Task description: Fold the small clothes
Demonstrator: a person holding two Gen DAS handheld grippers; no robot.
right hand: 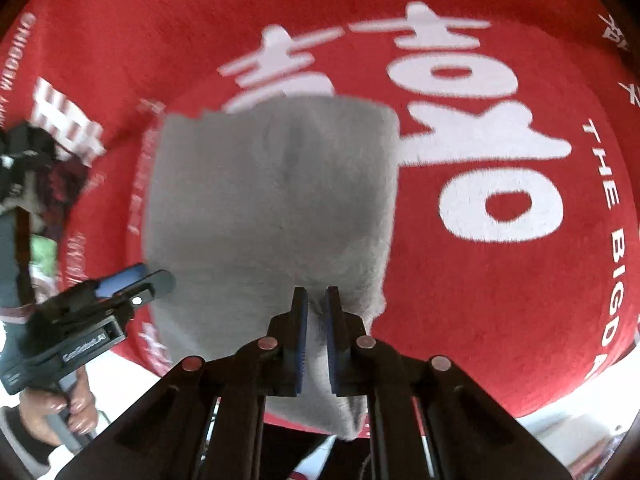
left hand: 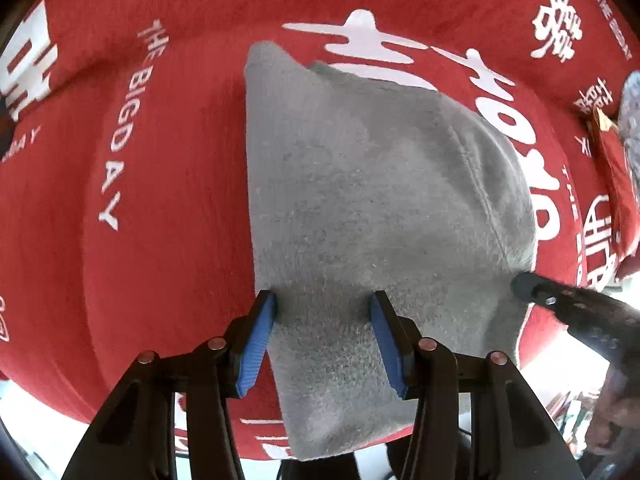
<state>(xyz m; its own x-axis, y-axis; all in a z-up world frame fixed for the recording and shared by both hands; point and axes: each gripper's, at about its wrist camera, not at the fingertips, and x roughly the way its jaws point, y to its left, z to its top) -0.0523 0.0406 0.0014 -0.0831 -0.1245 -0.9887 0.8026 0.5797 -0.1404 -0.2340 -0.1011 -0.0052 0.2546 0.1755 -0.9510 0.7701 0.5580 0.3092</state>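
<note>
Grey fleece garment (left hand: 372,208) lies on the red printed cloth (left hand: 160,160) that covers the work surface, roughly central, its near edge hanging a little past the cloth's front border toward the operator. Fabric looks thick and napped, with one raised seam line running down the right-hand portion in the left wrist view. Judged light, fully limp, no stiffness to hold a crease on its own; the fuzzy pile should grip the blue pads well, so slip is unlikely, but the plush red cloth underneath may drag at it when it is slid. Nothing fragile. Left gripper (left hand: 322,336): jaws well apart, straddling the near edge of the garment close to its left corner, pads at either side of a strip of fabric without pinching it. Right gripper (right hand: 316,340): jaws nearly together with a fold of the grey fleece bunched between them at the near right corner; reads as clamped on the cloth, though the right wrist view is motion-blurred. Best hold, in my judgement: pinch at corners or along the hemmed edge, both layers together, since a mid-panel pinch would only lift a tent of fabric. Both near corners held at once should let the piece lift flat and carry over to the far edge (left hand: 264,52) without sagging in the middle.
</note>
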